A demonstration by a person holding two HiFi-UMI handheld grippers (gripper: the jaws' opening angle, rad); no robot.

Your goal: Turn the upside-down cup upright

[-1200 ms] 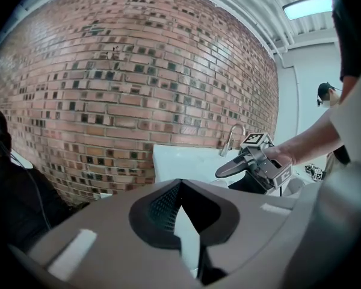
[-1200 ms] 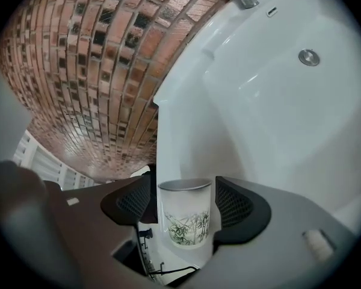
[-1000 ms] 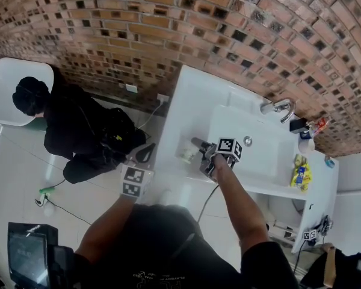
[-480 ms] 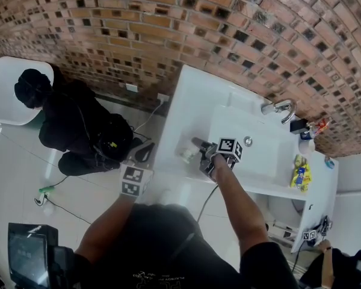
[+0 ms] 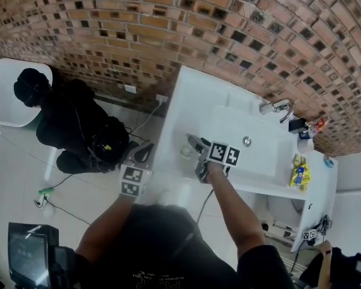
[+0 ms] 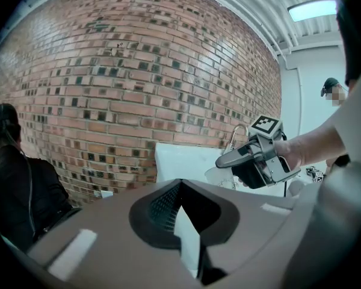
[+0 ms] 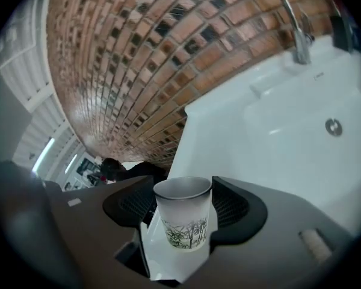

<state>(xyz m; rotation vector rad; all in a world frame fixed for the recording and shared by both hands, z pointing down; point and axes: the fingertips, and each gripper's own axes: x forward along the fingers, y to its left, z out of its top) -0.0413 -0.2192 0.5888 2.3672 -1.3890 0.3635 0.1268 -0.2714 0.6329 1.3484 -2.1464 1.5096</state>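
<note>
Frosted cup (image 7: 182,221) clamped in right tool (image 7: 183,205), whose jaws have just been closing on it; seemingly lifted off bench (image 5: 192,101), just left of sink (image 5: 259,155). Empty left tool (image 6: 180,188) clenched. Step: the flip. Next: roll wrist till rim faces up, set down.

Light: bright, even; ceiling panel (image 6: 313,9) glows overhead.
Glare: white sink (image 5: 253,155) and glossy floor (image 5: 24,161) wash out.
Distortion: brick wall (image 5: 168,23) bows; gripper views darken at corners.
Focus: cup (image 7: 182,212) sharp; frame edges soft.
</note>
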